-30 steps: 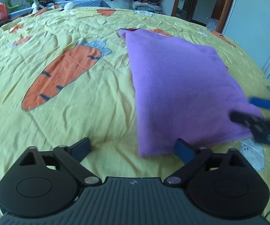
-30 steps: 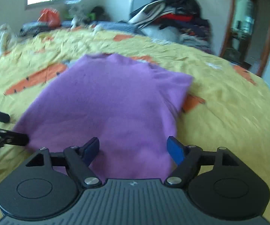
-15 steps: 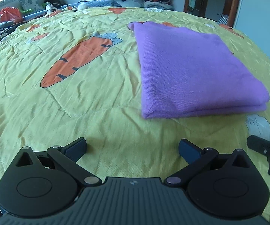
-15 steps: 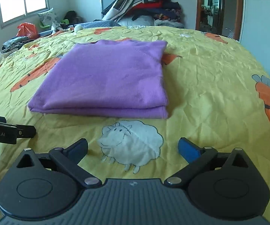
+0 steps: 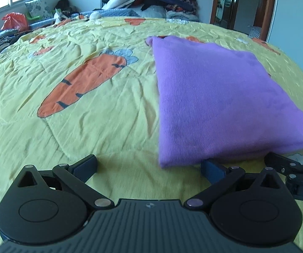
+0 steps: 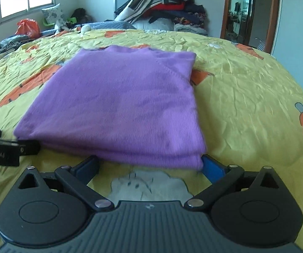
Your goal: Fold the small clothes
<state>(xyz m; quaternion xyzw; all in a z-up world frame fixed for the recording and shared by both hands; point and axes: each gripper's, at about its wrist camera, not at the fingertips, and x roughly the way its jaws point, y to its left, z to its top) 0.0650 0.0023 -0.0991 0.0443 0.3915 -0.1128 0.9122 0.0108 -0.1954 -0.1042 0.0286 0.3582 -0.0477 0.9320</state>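
Now lowered back to the near edge of the folded purple garment (image 6: 117,103) after a pull-back: right gripper (image 6: 150,166), jaws just opened wide, straddling the near right corner; left gripper (image 5: 149,164) closing on the near left corner.

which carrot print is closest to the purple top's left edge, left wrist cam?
The big whole carrot with blue-grey leaves, just left of the purple top. The other carrot prints lie farther up the quilt or partly under the top.

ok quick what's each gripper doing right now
left gripper: open, holding nothing, at the purple garment's near edge.
right gripper: open, jaws just widened, holding nothing, at the same edge.
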